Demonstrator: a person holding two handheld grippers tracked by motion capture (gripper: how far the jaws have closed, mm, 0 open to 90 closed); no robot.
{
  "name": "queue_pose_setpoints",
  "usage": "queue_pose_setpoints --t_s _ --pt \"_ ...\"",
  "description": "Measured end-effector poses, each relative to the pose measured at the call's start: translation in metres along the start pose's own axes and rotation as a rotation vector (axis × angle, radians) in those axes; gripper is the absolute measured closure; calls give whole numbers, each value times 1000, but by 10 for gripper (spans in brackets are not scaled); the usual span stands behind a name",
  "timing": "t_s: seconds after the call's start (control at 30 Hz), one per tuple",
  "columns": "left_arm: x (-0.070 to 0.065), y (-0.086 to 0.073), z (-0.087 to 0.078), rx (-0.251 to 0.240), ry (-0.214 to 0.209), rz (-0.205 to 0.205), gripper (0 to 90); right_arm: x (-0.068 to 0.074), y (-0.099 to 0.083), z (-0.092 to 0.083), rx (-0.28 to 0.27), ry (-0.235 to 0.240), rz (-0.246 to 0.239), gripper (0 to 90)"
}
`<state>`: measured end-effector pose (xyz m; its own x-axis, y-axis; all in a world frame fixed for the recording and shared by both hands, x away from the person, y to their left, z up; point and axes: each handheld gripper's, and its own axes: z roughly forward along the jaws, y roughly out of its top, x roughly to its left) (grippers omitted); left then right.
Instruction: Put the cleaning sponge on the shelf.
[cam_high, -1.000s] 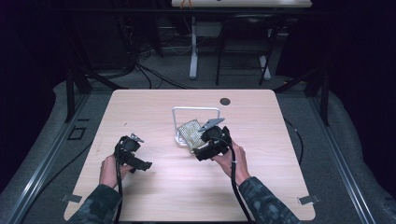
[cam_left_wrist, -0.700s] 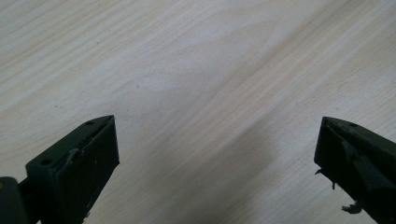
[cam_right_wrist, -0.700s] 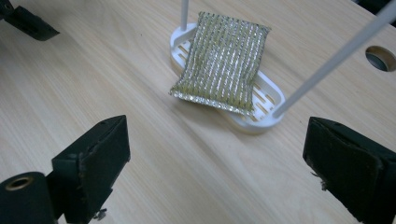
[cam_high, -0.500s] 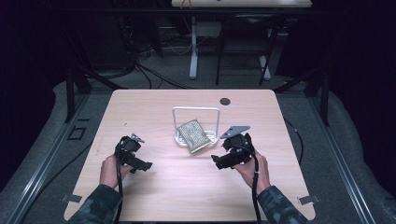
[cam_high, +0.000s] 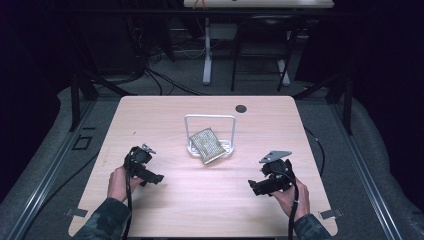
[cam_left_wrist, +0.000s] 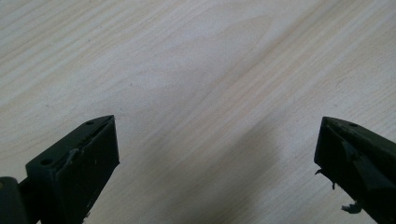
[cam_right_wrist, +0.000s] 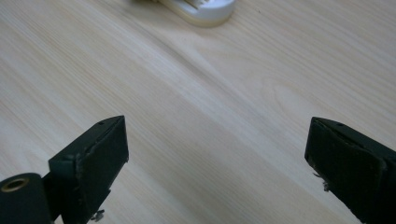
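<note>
A grey-green sponge (cam_high: 206, 145) leans tilted on a small white rack (cam_high: 228, 146) with a tall wire hoop, at the middle of the wooden table (cam_high: 210, 200). My left gripper (cam_high: 156, 178) rests low at the front left, open, its jaws wide apart over bare wood (cam_left_wrist: 215, 140). At the front right my right gripper (cam_high: 253, 187) is open too, well clear of the rack, with nothing between its jaws (cam_right_wrist: 217, 154). The rack's white base (cam_right_wrist: 201, 9) shows at the top edge of the right gripper view.
A dark round hole (cam_high: 241, 108) sits near the table's far edge. Dark floor, cables and table legs lie beyond the far edge. Bare wood stretches between the two grippers and along the front.
My right gripper has drawn back from the sponge and rack toward the front right of the table, leaving the sponge on the rack. The left gripper has stayed put.
</note>
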<state>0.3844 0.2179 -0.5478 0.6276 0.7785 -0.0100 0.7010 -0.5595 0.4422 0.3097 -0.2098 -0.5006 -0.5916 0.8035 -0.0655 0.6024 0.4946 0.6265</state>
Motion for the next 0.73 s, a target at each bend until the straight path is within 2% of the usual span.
queue_pose_setpoints --t_s 0.17,0.37,0.73 --pt "0 0 2 6 -2 5 0 -5 -20 4 33 -16 25 55" --pt "0 1 2 8 -7 6 0 -8 -33 14 83 -11 31 56" --pt "1 2 4 14 -13 11 0 -12 -33 24 115 -28 9 68"
